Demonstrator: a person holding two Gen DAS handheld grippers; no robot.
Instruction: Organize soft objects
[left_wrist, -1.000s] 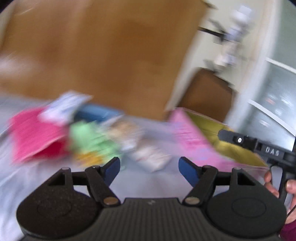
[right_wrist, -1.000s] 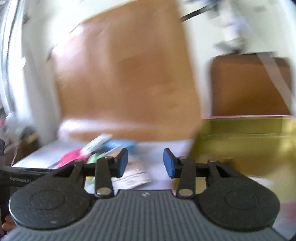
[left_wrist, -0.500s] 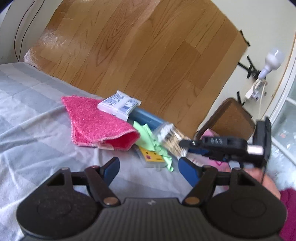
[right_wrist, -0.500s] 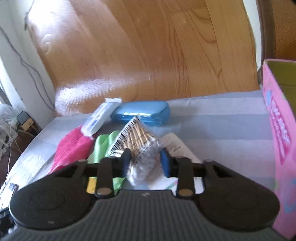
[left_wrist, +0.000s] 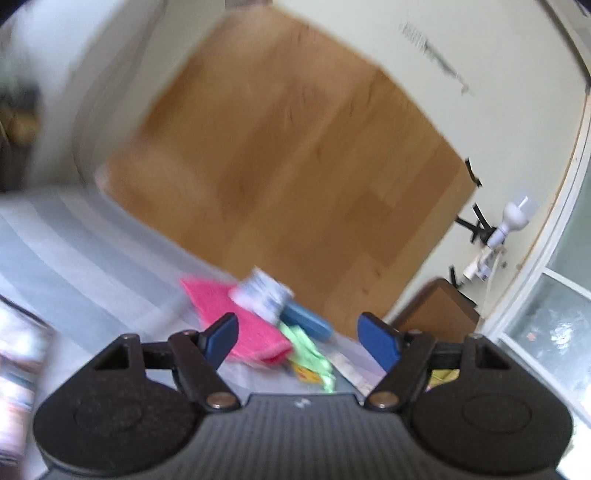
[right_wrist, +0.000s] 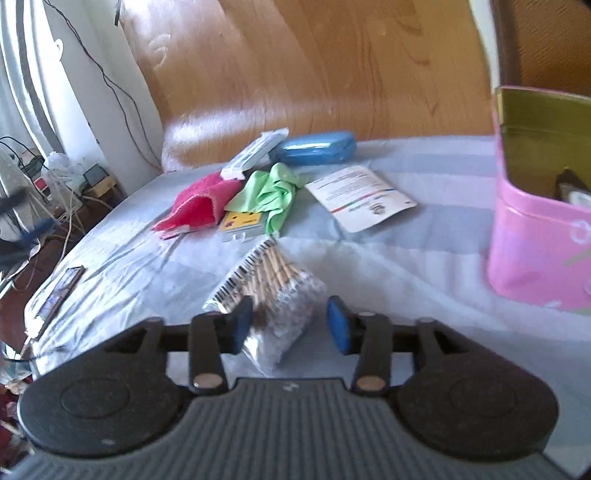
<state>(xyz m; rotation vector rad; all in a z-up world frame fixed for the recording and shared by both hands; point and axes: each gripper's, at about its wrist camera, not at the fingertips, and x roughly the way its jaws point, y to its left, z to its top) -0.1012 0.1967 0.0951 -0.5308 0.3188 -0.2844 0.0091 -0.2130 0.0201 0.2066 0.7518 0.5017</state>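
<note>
- Right wrist view: the right gripper (right_wrist: 290, 325) points down at a bed sheet (right_wrist: 406, 266), and its jaws have just been opening. The packet of cotton swabs (right_wrist: 271, 295) lies on the sheet between the blue pads (right_wrist: 338, 325); the left pad is at the packet's edge, while the right pad stands clear with a gap of sheet showing, so the packet is not clamped.
- The packet's far end, with its barcode, reaches out beyond the fingertips toward the other items; its near end runs down below the jaw line toward the gripper body.
- Farther off on the sheet, well apart from the gripper, lie a pink cloth (right_wrist: 199, 203), a green cloth (right_wrist: 273, 192) draped partly over a small yellow box (right_wrist: 243, 223), a white packet (right_wrist: 255, 153) and a blue case (right_wrist: 317, 147) against a wooden headboard (right_wrist: 314, 66).
- A printed card (right_wrist: 362, 197) lies flat to the right of the green cloth.
- A pink tin (right_wrist: 535, 243) with a gold lining stands open at the right edge, apart from the swab packet.
- Left wrist view: the picture is blurred. The left gripper (left_wrist: 299, 338) has its jaws wide apart with nothing between them. The pink cloth (left_wrist: 236, 325), white packet (left_wrist: 262, 293), blue case (left_wrist: 306, 321) and green cloth (left_wrist: 310, 350) sit beyond its fingertips, not touched.
</note>
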